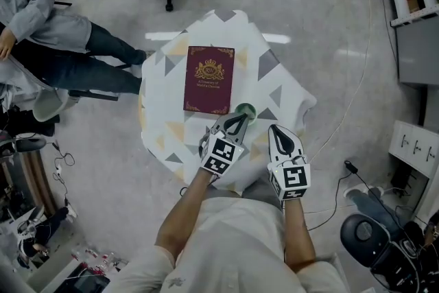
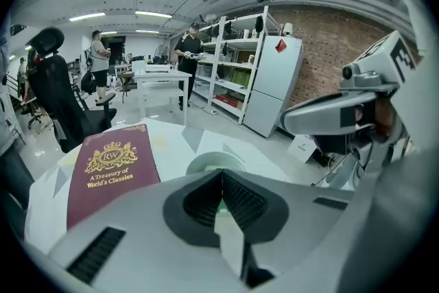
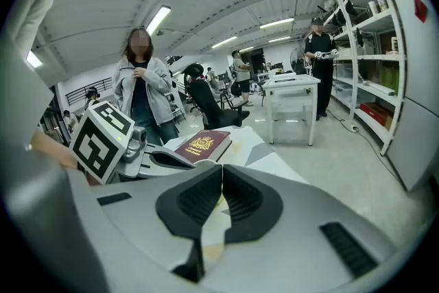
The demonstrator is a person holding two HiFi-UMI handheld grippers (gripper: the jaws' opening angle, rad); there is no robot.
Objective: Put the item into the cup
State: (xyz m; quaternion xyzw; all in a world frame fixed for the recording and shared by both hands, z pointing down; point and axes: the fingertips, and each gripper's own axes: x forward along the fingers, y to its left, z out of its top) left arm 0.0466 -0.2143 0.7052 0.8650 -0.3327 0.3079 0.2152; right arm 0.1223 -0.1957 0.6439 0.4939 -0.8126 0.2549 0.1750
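The left gripper (image 1: 236, 121) hangs over the near edge of the table (image 1: 164, 99), its jaws pressed together at the tips. Its own view shows only tablecloth in the gap behind the pads, nothing pinched. The right gripper (image 1: 278, 130) sits alongside, also drawn shut on nothing. The green cup (image 1: 246, 110) stands just ahead of the left fingertips, almost touching them, and off to the left of the right ones. The burgundy book (image 1: 209, 79) lies flat beyond and to the left of the left tips.

No view shows the item itself. It is not between either pair of pads, and whether it already lies inside the cup cannot be told, so its heading and long axis stay unknown. The cup is upright, long axis vertical, mouth facing up.

To do this step well, the left jaws should probably open only once the tips are centred over the rim. A low, gentle approach matters, because the light cup sits near the table edge and a nudge could tip it.
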